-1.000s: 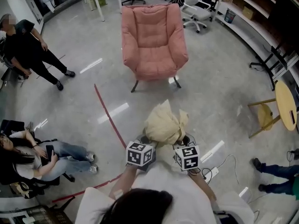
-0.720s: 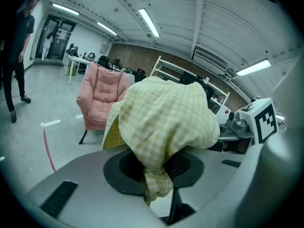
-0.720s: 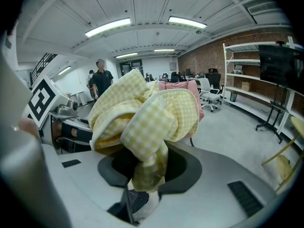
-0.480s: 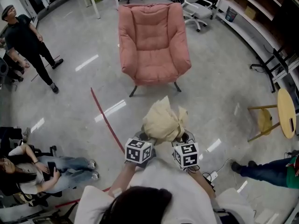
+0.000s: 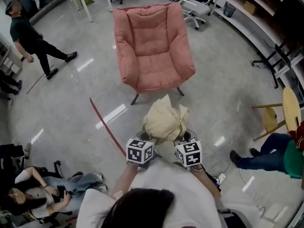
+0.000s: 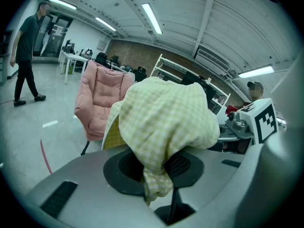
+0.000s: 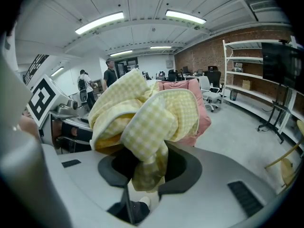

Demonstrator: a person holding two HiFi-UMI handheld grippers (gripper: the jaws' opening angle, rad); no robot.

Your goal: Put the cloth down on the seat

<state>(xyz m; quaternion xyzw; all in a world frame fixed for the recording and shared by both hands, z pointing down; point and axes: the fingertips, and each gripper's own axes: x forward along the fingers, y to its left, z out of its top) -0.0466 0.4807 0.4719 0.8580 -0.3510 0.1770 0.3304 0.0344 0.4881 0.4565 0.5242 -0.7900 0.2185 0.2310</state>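
Observation:
A bunched pale yellow checked cloth [image 5: 164, 121] hangs in the air between both grippers, a short way in front of the pink armchair [image 5: 153, 44]. My left gripper [image 5: 150, 140] is shut on the cloth [image 6: 164, 122], which fills its jaws. My right gripper [image 5: 181, 139] is shut on the other side of the cloth [image 7: 145, 122]. The armchair's seat cushion [image 5: 159, 68] is bare. The chair also shows behind the cloth as the pink armchair [image 6: 99, 99] in the left gripper view and the pink armchair [image 7: 202, 113] in the right gripper view.
A red tape line [image 5: 107, 127] crosses the grey floor left of me. A person in black [image 5: 31, 39] walks at the far left; another sits at the lower left [image 5: 42, 194]. A wooden stool [image 5: 278, 113] and someone's legs [image 5: 259, 158] are at the right. Shelves [image 5: 256, 18] line the right wall.
The armchair has come closer and shifted left in the head view as I walk toward it. The person in black moved up the left side. Both grippers still hold the cloth.

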